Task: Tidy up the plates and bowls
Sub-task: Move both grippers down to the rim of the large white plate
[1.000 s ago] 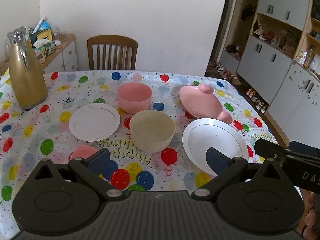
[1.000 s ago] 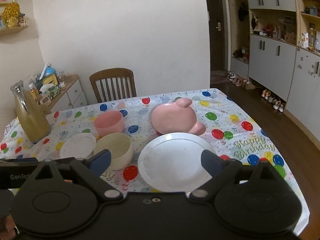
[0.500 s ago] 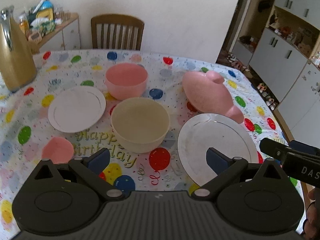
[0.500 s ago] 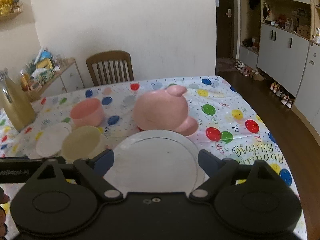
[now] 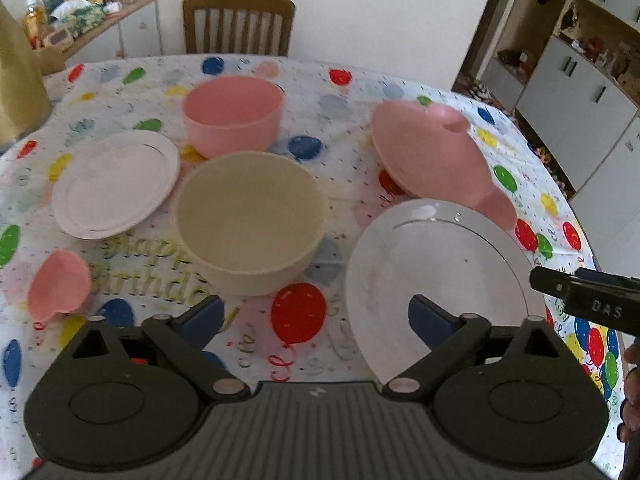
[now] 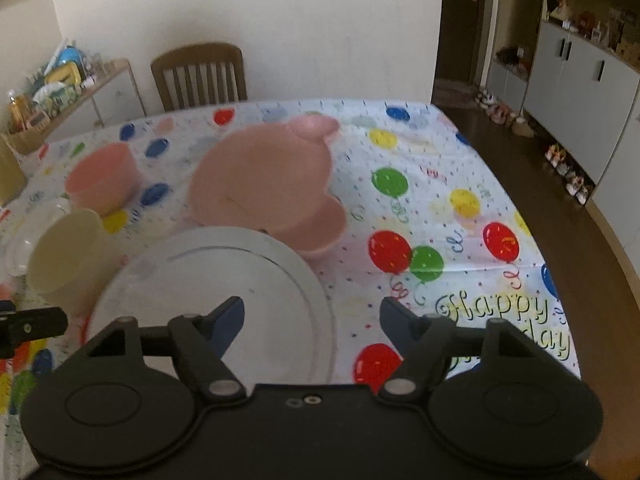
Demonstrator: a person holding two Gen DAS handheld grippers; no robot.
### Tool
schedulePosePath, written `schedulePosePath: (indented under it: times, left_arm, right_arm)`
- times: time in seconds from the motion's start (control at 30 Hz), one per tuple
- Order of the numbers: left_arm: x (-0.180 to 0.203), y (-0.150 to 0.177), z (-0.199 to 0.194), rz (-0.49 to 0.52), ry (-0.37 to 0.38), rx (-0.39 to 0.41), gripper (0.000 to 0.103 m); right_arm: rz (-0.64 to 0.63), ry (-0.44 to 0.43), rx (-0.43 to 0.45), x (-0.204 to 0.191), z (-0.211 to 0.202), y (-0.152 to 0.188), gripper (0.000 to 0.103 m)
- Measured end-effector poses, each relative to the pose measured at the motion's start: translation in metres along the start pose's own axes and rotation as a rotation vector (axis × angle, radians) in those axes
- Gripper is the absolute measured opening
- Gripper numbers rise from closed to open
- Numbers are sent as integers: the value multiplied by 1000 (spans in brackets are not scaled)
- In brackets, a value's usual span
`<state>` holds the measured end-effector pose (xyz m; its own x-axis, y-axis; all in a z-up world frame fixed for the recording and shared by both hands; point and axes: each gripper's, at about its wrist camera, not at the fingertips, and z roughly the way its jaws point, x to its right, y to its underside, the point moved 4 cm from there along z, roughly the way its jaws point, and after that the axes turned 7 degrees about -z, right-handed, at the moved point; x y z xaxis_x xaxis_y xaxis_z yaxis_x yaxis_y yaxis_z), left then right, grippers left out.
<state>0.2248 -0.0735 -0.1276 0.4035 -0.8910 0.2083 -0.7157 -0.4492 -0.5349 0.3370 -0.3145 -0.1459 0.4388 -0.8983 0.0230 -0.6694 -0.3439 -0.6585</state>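
A cream bowl (image 5: 250, 220) stands mid-table with a pink bowl (image 5: 233, 116) behind it and a small white plate (image 5: 114, 184) to its left. A large white plate (image 5: 436, 276) lies at the right, and a pink mouse-eared plate (image 5: 432, 160) behind that. My left gripper (image 5: 316, 316) is open and empty, low over the cloth between cream bowl and large plate. My right gripper (image 6: 312, 316) is open and empty over the right rim of the large plate (image 6: 208, 300). The eared plate (image 6: 264, 192), cream bowl (image 6: 68, 256) and pink bowl (image 6: 102, 178) also show there.
A small pink dish (image 5: 60, 284) lies at the front left. A gold jug (image 5: 18, 68) stands at the far left. A wooden chair (image 5: 238, 24) is behind the table. The table's right edge (image 6: 536, 248) drops to the floor, with cabinets (image 6: 584, 80) beyond.
Both grippers have moved forward and lower over the table. The left has neared the cream bowl; the right has shifted right toward the large plate's rim. Both stay open.
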Motion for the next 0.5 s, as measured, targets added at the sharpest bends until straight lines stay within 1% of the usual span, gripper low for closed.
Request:
schedulePosePath:
  times: [0.03,0.07,0.13,0.17,0.2,0.23,0.3,0.33,0.47,0.5]
  left_arm:
    - [3,0,5,0,4,-9,93]
    - [5,1,9,-3,4,-17,93]
    - [9,1,16,-7,9,-31,90]
    - [11,1,19,-9,12,-36,87]
    - [13,1,22,-12,18,-45,80]
    - [15,2,26,-15,28,-59,76]
    - [16,3,32,-27,39,-78,70]
    - [17,3,35,-32,43,-86,66]
    - [17,2,43,-59,63,-108,56]
    - [17,2,44,-68,68,-112,52]
  right_arm:
    - [3,-8,-14,3,5,1,66]
    - [7,-17,-27,6,9,2,64]
    - [11,-31,-46,11,16,2,54]
    - [10,-41,-56,12,19,3,53]
    - [9,-51,-64,13,21,3,51]
    - [7,-60,-72,13,24,3,49]
    - [6,-76,-91,14,29,5,45]
    - [11,-90,-100,15,33,5,41]
    - [38,-131,-126,17,39,5,30]
    - [46,-145,-130,18,39,5,27]
